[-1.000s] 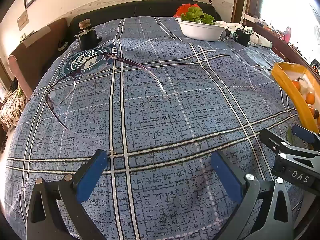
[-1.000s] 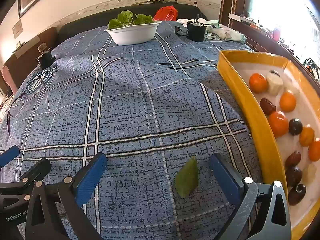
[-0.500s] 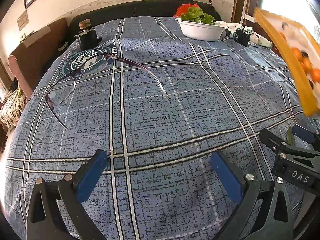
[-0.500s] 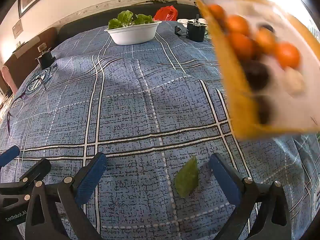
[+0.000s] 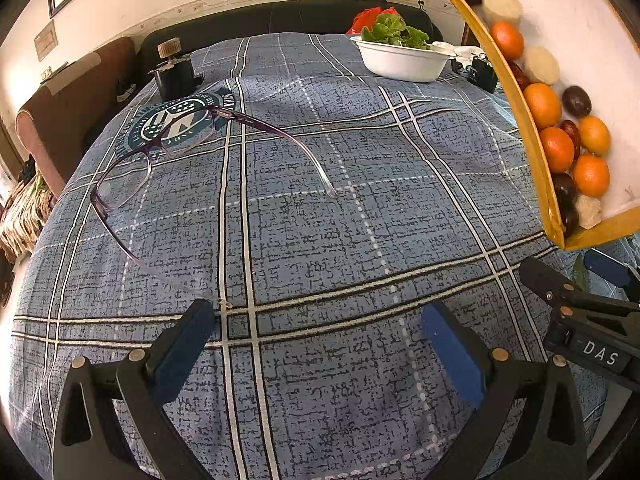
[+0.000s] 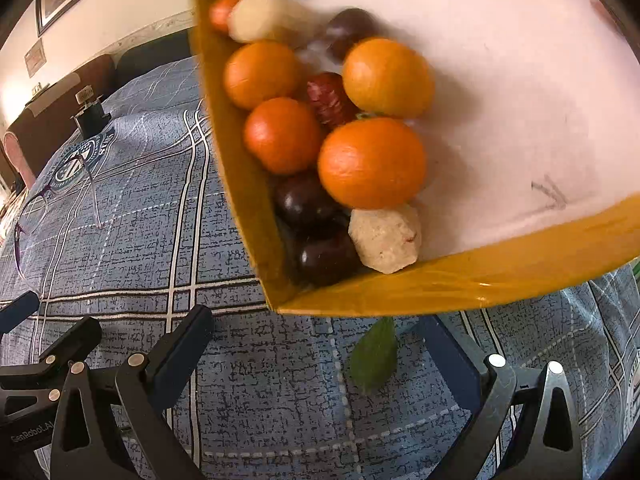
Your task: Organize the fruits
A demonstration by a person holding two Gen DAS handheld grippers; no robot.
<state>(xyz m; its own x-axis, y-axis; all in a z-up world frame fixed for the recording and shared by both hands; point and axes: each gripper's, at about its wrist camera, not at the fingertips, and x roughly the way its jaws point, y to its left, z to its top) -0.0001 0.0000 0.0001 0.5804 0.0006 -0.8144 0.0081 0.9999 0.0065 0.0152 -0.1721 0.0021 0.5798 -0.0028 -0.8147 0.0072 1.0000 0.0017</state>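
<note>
**A:** Lettering first, since you asked: "DAS" is readable on the right gripper (image 5: 600, 280) body where it pokes into the left wrist view, and "GenRobot.AI" on the left gripper (image 6: 24, 312) seen from the right wrist view. The round crest (image 5: 176, 124) printed on the plaid cloth (image 5: 320, 240) has text too, but it's mirrored and I can't read it.

**B:** And the fruit?

**A:** All in the yellow tray (image 6: 460, 288), which is tilted up off the cloth, above the right gripper and blocking most of its view. Oranges (image 6: 372, 162), dark plums (image 6: 328, 258) and pale chunks (image 6: 384, 240) are piled into the tray's low corner. A green leaf (image 6: 374, 356) lies on the cloth just under the tray.

**B:** Grippers?

**A:** Both spread wide, holding nothing. Left of the tray: purple glasses (image 5: 168, 152) over the crest. Beyond them, a white bowl (image 5: 400, 62) of greens.
</note>
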